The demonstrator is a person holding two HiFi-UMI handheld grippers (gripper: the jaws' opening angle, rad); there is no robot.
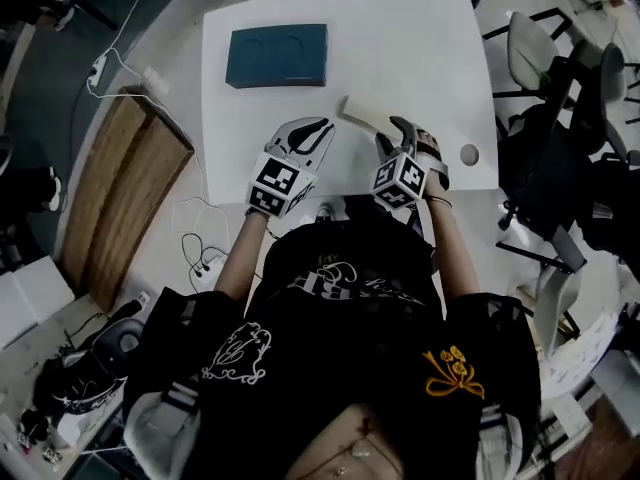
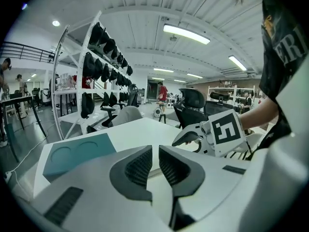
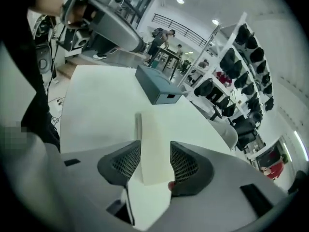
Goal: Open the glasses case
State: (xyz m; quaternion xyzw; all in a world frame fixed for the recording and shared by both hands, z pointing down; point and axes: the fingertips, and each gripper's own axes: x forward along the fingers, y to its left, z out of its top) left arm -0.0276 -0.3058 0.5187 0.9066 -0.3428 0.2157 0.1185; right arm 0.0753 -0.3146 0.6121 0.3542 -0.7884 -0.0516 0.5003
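Note:
A cream glasses case (image 1: 362, 118) lies closed on the white table (image 1: 420, 58), near its front edge. My right gripper (image 1: 395, 133) stands open around the case's near end. In the right gripper view the case (image 3: 153, 144) runs between the two pads, close to both, and whether they touch it is unclear. My left gripper (image 1: 318, 130) hovers just left of the case, shut with nothing in it. In the left gripper view its pads (image 2: 140, 167) meet and the right gripper (image 2: 212, 134) shows beyond them.
A teal box (image 1: 277, 56) with two round recesses sits at the table's back left. A round hole (image 1: 469, 154) is in the table's right front corner. Office chairs (image 1: 535, 58) stand at the right, a wooden board (image 1: 130, 178) and cables on the floor at the left.

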